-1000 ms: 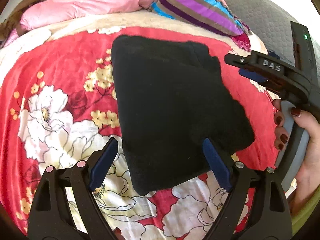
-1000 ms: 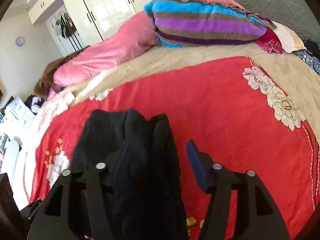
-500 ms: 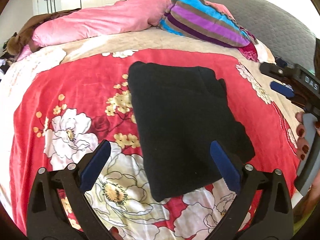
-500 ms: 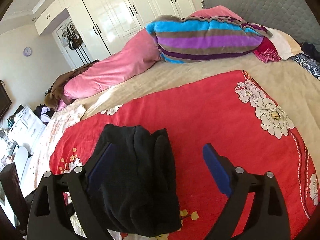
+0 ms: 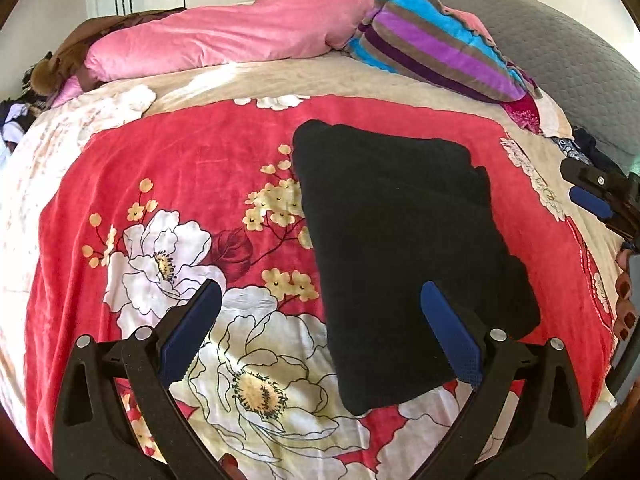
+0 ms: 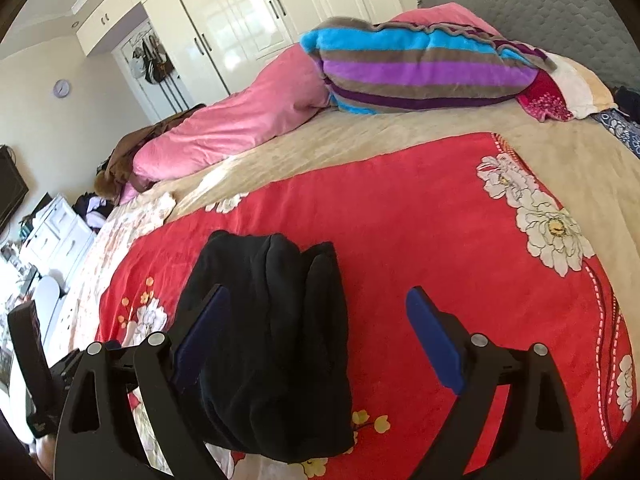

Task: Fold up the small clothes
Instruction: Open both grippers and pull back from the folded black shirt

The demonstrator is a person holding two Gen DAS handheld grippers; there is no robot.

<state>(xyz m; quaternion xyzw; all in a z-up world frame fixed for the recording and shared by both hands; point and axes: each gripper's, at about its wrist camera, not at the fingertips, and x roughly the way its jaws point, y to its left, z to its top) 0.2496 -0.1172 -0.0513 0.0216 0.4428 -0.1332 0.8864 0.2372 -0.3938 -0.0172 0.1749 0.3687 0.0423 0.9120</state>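
Currently the folded black garment is lying flat on the red floral blanket that is covering the near part of the bed. In the left wrist view it is reading as a compact rectangle with stacked layers showing along its far right edge. In the right wrist view the same garment is showing its rounded fold ridges running away from the camera.

Left gripper: jaws standing wide apart, holding nothing. Its right blue pad is overlapping the near edge of the garment in the picture; contact cannot be told. Its left pad is sitting over the white flower print, clear of the cloth.

Right gripper: jaws also spread wide, nothing clamped. Its left pad is appearing over the garment's left side, and its right pad is hanging over bare red blanket. At the right edge of the left wrist view this gripper is showing beside the garment, with a hand with dark red nails gripping its handle.

Farther back, a pink duvet and a striped blanket are lying bunched on the beige sheet. A grey quilted headboard is standing at the right, and white wardrobes are lining the far wall.
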